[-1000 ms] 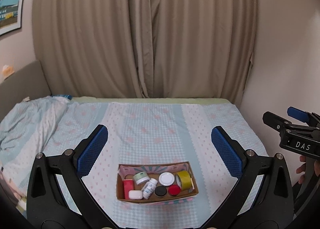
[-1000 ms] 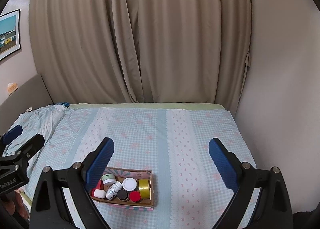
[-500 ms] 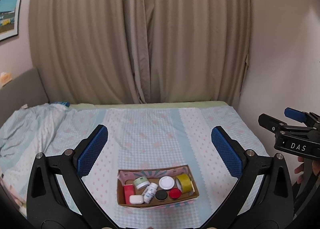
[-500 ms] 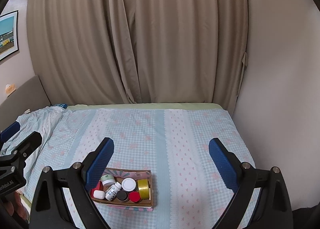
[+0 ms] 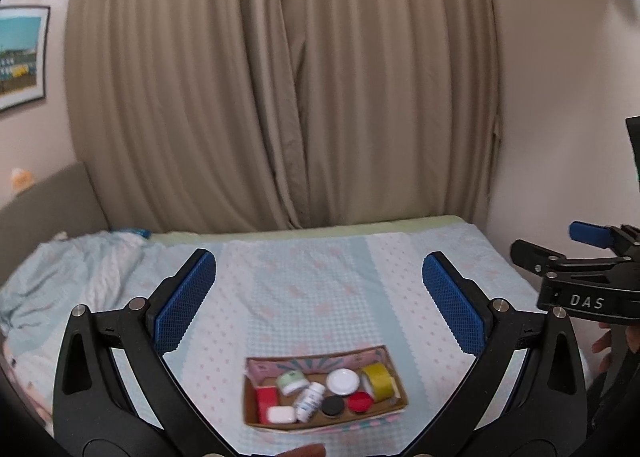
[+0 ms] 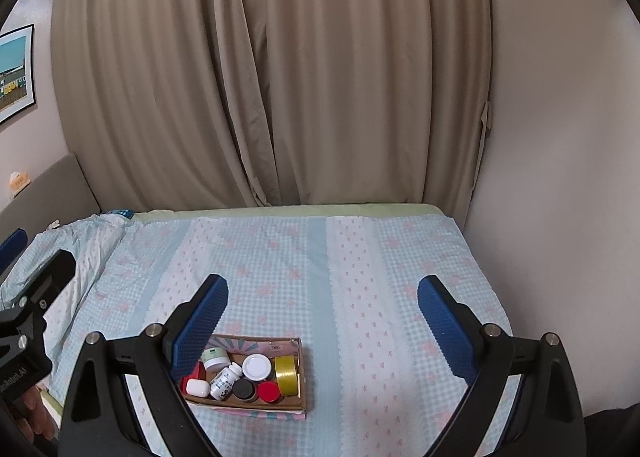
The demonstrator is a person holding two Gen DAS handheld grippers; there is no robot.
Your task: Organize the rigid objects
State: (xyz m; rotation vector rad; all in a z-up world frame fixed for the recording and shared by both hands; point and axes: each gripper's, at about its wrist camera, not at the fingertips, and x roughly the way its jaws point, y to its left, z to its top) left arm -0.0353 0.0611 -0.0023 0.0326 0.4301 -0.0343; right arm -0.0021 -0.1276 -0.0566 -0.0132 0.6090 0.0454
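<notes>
Bed (image 6: 360, 297) with a light blue checked sheet (image 5: 320, 297), pink flower print, paler white-ish stripes running head to foot. Pale green edge strip along the far side, under the curtains. Rumpled light blue blanket (image 5: 60, 277) bunched at the left end; a small bright blue item (image 6: 120, 212) sits at its far corner, too small to identify. One open cardboard box (image 6: 298, 361) lies flat on the sheet near the front edge, left of centre in the right wrist view. Small jars, bottles and a yellow tape roll (image 6: 286, 375) sit inside the box.
</notes>
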